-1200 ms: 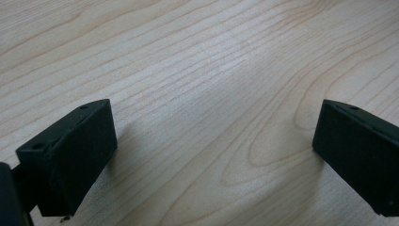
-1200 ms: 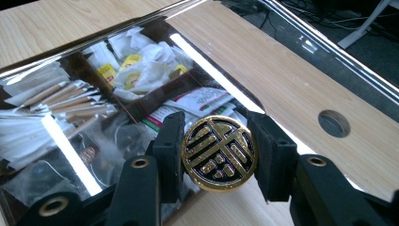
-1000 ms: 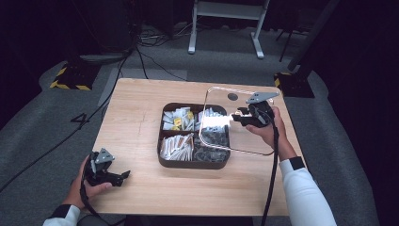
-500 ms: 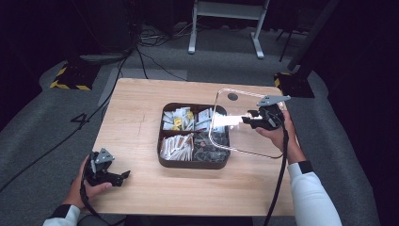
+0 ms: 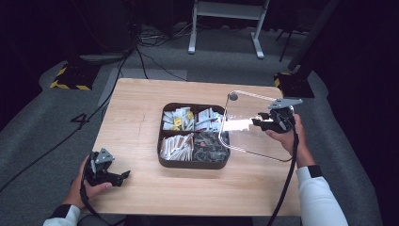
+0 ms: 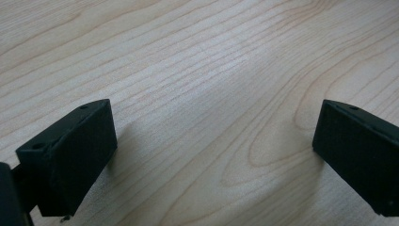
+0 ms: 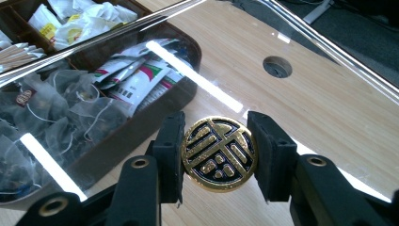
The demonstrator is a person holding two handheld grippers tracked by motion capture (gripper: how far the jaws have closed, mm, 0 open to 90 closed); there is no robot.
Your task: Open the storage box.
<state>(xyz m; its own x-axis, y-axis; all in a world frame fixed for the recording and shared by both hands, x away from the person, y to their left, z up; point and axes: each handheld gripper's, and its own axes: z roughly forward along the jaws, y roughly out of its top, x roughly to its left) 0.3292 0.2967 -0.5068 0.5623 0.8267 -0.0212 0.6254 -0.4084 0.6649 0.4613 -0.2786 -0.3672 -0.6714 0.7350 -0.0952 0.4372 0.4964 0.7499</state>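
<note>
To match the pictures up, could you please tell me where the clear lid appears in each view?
High view: clear lid right of centre, tilted over the tray's right edge, in the right gripper.
Right gripper view: it spans the frame, gold knob between the fingers.
Left gripper view: bare table between open fingers.
Shared landmark: the table's wood grain.

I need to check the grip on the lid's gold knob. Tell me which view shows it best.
The right gripper view: the gold knob sits large between the right gripper's jaws. The high view shows the clear lid, its knob hidden. The left gripper view shows bare table.
</note>
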